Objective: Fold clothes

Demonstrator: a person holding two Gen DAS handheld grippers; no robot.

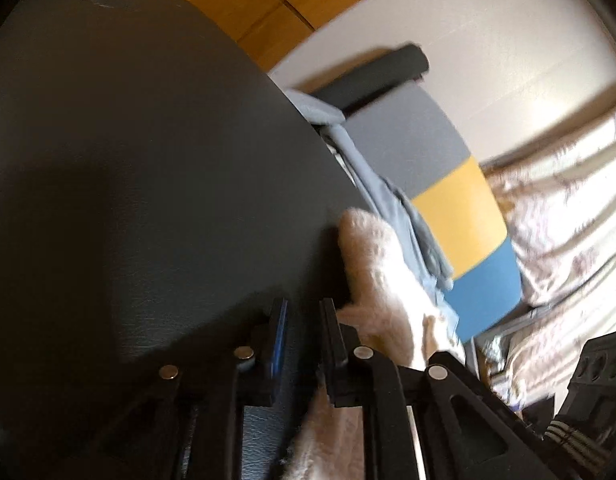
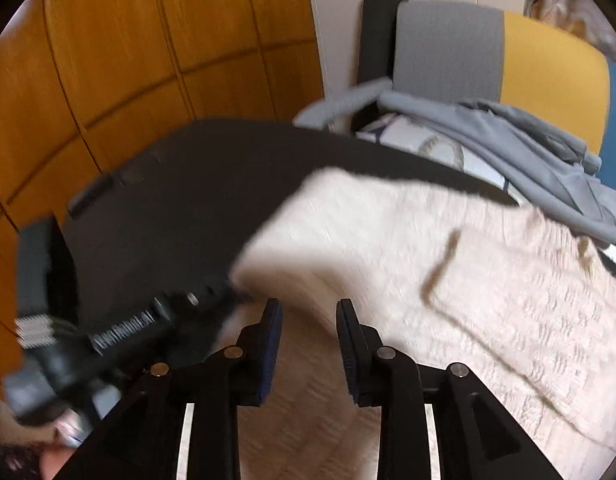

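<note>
A cream knitted garment (image 2: 428, 264) lies spread over the right part of a dark table (image 2: 179, 200), one fold lying over its middle. My right gripper (image 2: 308, 320) hovers open just above its near edge, with nothing between the fingers. In the right wrist view, my left gripper (image 2: 223, 298) reaches in from the left and its tip meets the garment's left corner. In the left wrist view the left gripper (image 1: 303, 320) stands a little open over the dark table (image 1: 127, 180). The cream garment (image 1: 376, 264) lies against its right finger and shows low between the fingers.
Behind the table stands a chair (image 2: 548, 64) with a grey, yellow and blue back. A grey garment (image 2: 508, 140) lies draped over a white printed one (image 2: 412, 136) there. Wooden wardrobe doors (image 2: 147, 40) fill the left. A person's hand (image 2: 55, 456) holds the left gripper.
</note>
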